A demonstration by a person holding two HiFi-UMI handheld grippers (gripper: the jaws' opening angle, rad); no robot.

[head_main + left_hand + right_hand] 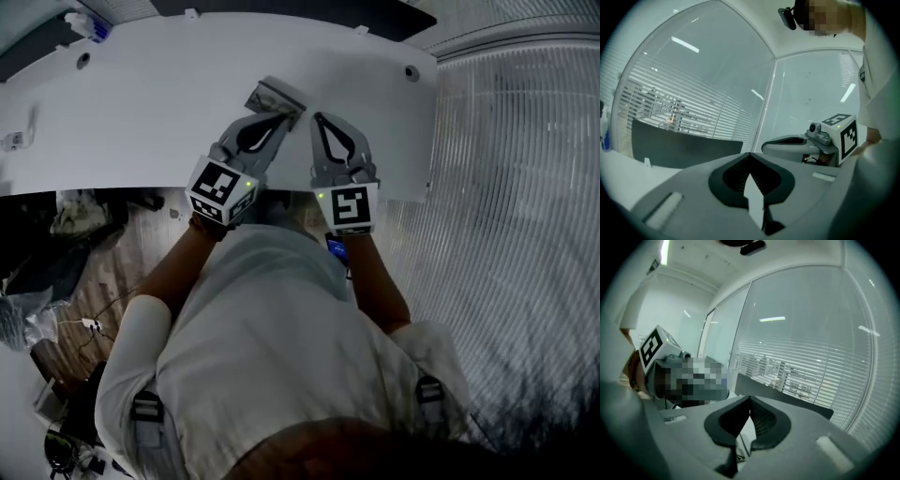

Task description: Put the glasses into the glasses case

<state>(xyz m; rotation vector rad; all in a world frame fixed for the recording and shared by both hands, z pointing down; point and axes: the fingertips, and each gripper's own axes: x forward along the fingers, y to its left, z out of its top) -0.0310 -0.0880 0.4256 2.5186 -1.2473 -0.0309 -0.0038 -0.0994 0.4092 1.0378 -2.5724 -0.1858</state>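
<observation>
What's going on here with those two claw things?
A person in a white shirt holds a two-jaw gripper in each hand, both lifted over a white table. The left gripper pinches a thin, pale grey flat piece, possibly a cloth. The right gripper is shut on nothing. No glasses or glasses case show in any view right now.
</observation>
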